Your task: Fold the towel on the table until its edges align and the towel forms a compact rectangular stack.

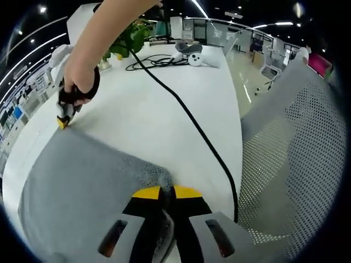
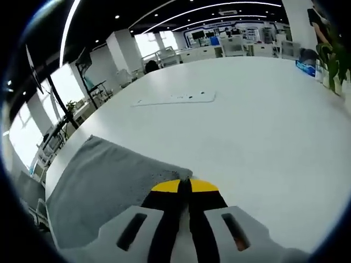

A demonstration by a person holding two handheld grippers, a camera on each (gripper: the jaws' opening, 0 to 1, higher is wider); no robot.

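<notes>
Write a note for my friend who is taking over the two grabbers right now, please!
Left gripper: shut on the grey towel's near corner.
Right gripper: shut on another towel corner; it also appears in the left gripper view, held in a hand.
The towel lies flat on the white table, both pinched corners along one edge. A black cable runs across the table beside it.
Done: both corners gripped.
Left: probably carry that edge over to the opposite one, align the edges, then fold again into a compact rectangle.

white table | mesh chair | potted plant | ceiling light strips | office desks behind
</notes>
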